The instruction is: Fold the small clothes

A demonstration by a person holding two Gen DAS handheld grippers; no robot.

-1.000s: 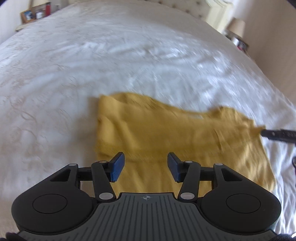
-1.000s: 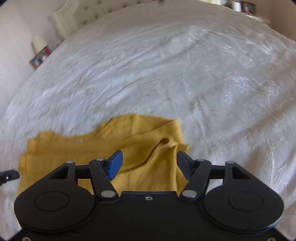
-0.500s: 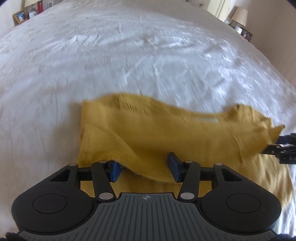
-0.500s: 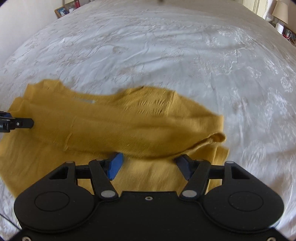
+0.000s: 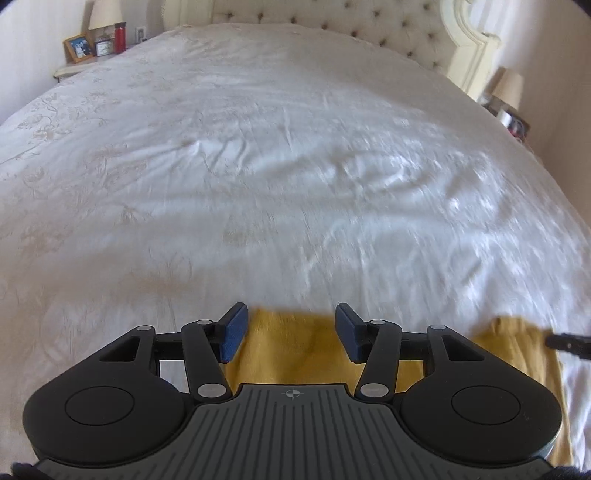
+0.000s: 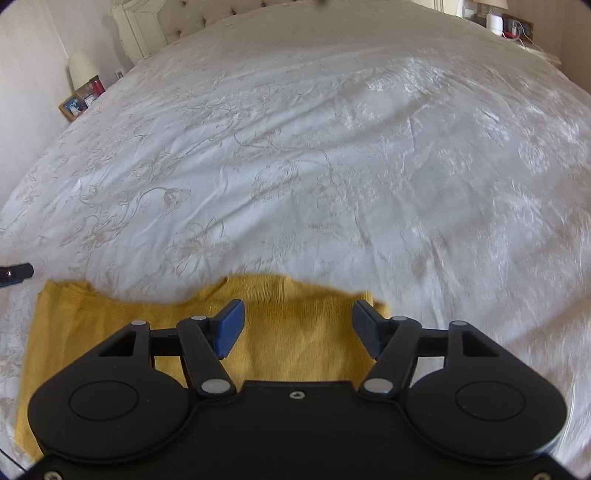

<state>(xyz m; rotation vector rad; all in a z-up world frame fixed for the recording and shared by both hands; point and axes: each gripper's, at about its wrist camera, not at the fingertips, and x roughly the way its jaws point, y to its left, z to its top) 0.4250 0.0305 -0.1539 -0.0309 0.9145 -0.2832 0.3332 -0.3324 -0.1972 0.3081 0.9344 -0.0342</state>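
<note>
A mustard-yellow knit garment (image 5: 291, 347) lies flat on the white bedspread (image 5: 280, 177), right under my left gripper (image 5: 291, 332). That gripper's blue pads (image 5: 233, 332) stand apart, with cloth below them and nothing pinched. More of the garment (image 5: 517, 343) shows at the right, beside the tip of the right gripper (image 5: 569, 343). In the right wrist view the garment (image 6: 295, 317) spreads leftward to a straight edge. My right gripper (image 6: 297, 326) hangs open over its right part, pads clear of the cloth. The left gripper's tip (image 6: 14, 275) pokes in at the far left.
The embroidered bedspread (image 6: 332, 147) fills the view ahead of both grippers. A tufted headboard (image 5: 332, 22) lies beyond it. One nightstand holds a photo frame (image 5: 77, 48), a red bottle (image 5: 120, 37) and a lamp (image 5: 105, 14). Another lamp (image 5: 511, 88) stands at the right.
Half a second ago a raised fold of the garment draped across both grippers' fingers. Now it lies flat and low in both views, and both grippers have shifted along the bed.
</note>
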